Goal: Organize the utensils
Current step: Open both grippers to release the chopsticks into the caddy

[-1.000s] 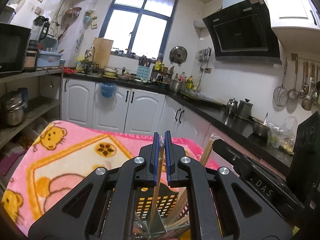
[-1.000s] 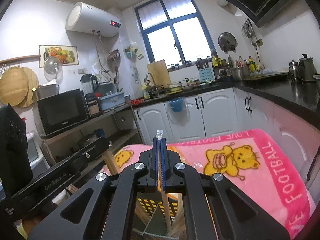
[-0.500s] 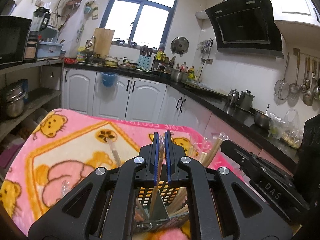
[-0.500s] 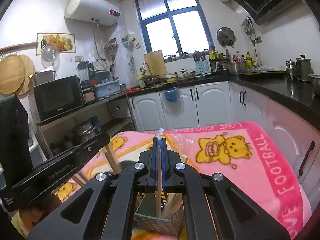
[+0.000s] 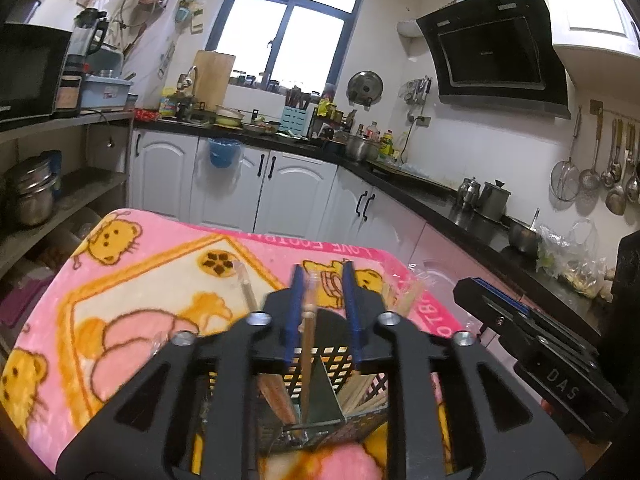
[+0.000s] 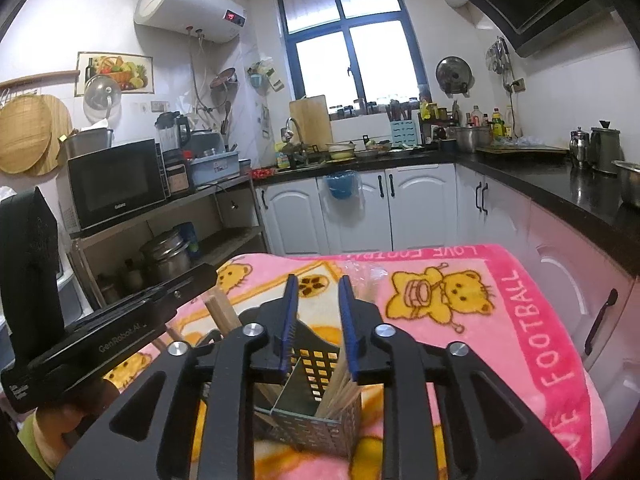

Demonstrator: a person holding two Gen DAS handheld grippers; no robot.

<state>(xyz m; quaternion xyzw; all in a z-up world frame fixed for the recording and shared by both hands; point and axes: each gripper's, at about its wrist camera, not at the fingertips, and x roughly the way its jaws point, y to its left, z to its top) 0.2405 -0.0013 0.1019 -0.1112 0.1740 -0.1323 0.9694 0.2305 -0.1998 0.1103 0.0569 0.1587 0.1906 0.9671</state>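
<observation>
Left gripper (image 5: 320, 300): pointing slightly downward, blue-padded jaws opening; a chopstick (image 5: 307, 356) stands in the gap between them, pads clear of it. Right gripper (image 6: 316, 308): likewise tilted slightly downward, jaws opening, with nothing gripped between its pads. The two grippers sit side by side, near each other, angled inward.

Right gripper opening over the utensil caddy

The right gripper (image 6: 318, 312) hangs above a perforated metal utensil caddy (image 6: 320, 424) on a pink cartoon-bear blanket (image 6: 500, 320); its blue-padded jaws are opening with nothing pressed between them. Wooden chopsticks (image 6: 340, 388) stand in the compartment below the right finger, beyond a metal divider. The left gripper (image 6: 120, 328) reaches in left of the fingers.
</observation>
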